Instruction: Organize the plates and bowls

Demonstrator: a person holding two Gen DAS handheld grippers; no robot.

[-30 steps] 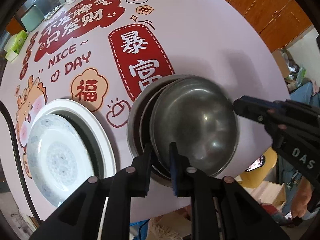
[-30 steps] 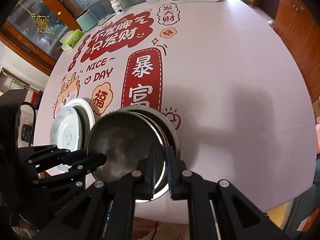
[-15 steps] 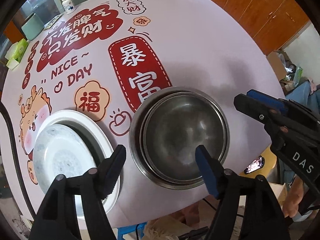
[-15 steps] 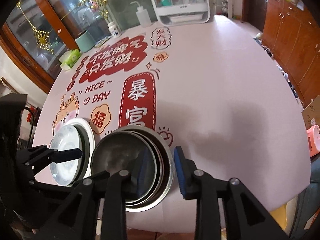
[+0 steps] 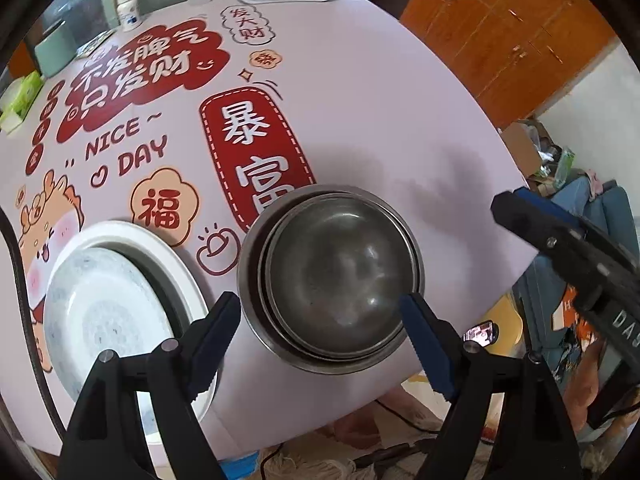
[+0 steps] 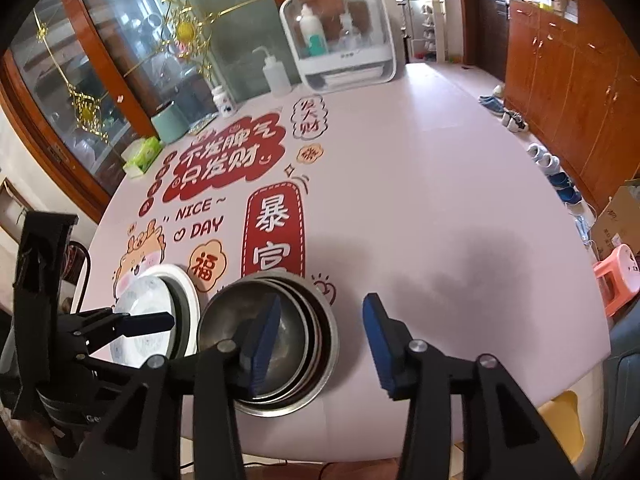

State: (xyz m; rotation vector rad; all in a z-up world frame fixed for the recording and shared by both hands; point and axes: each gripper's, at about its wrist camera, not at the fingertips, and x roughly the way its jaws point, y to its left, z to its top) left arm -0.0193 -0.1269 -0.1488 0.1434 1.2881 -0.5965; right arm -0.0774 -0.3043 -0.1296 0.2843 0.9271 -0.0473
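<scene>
bowls: metal bowls [image 5: 336,280] sit nested in one stack near the tabletop's near edge, level and settled, nothing touching them.
plates: white plates [image 5: 116,312] are stacked just beside the bowls, toward the near-left edge of the tabletop [image 5: 380,112]; the patterned one lies inside a bigger white one.
left gripper: my left gripper [image 5: 316,332] has just been opening; its jaws are wide apart, above the stack's near rim, gripping nothing.
right gripper: my right gripper [image 6: 320,344] has also just been opening; jaws apart, bowl rim showing behind one pad but not pinched.
done: both stacks look built, I judge.
left: no loose plates or bowls in view, so probably just pulling both grippers clear.
far edge: bottles and a white box, not mine to move.
</scene>
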